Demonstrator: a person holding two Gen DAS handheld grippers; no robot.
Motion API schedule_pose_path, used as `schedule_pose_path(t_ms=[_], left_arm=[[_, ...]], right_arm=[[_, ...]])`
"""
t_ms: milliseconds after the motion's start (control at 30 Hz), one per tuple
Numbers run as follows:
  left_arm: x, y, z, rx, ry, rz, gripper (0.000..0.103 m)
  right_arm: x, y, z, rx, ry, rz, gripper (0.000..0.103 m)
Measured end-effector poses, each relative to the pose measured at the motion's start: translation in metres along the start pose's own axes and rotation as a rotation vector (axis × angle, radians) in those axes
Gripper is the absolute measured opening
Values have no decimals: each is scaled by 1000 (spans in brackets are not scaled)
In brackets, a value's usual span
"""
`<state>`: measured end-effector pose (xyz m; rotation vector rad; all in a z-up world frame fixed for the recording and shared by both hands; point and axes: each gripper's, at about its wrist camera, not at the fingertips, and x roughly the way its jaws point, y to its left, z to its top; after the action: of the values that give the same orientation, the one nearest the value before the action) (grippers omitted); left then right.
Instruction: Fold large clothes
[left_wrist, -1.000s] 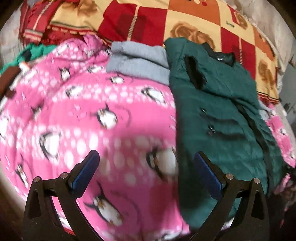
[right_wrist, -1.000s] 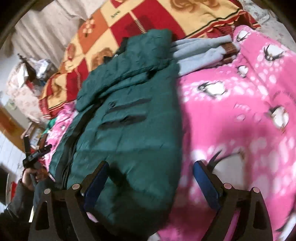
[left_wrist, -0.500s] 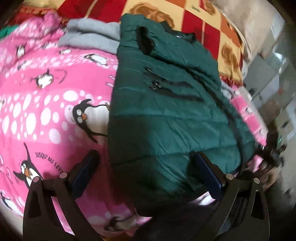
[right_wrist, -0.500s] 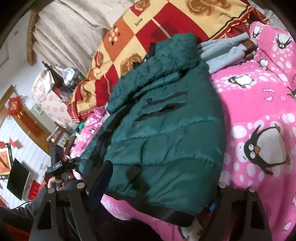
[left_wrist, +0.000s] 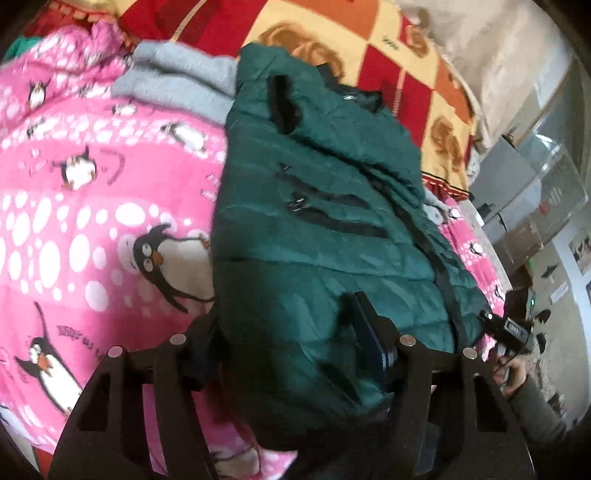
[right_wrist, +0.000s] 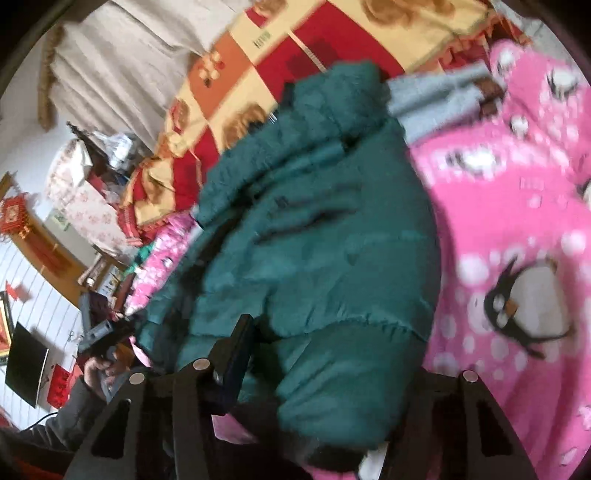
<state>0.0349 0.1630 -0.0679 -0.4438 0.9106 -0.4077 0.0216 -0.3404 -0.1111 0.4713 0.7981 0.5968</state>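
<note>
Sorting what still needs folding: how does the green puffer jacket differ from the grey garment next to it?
The green jacket is quilted and puffy with black zips; the grey garment is plain and soft-looking. The jacket lies spread long toward the near edge of the pink penguin blanket, between the fingers of the left gripper and right gripper; the grey one sits compact and untouched at the far end. Both rest on that blanket.

The jacket (left_wrist: 317, 229) lies on the penguin blanket (left_wrist: 92, 221), and I take it as my landmark. In my left view, the blanket spreads to the left of the jacket. The folded sweater (left_wrist: 177, 81) lies behind the jacket's far left corner, touching it. The checked quilt (left_wrist: 388, 48) is behind the jacket. My left gripper (left_wrist: 291, 332) and my right gripper (right_wrist: 325, 354) are at the jacket's near hem.
</note>
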Motion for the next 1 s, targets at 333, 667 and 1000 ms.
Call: schedule_pose_path(t_ms=[333, 667, 1000], left_arm=[[9, -13, 1, 7, -34, -7, 87], [-1, 0, -13, -41, -69, -66, 82], [8, 5, 3, -109, -90, -43, 82]], right_arm=[[-1, 4, 2, 19, -5, -40, 53], [9, -1, 12, 55, -15, -7, 50], [-4, -19, 18, 217, -94, 50, 48]])
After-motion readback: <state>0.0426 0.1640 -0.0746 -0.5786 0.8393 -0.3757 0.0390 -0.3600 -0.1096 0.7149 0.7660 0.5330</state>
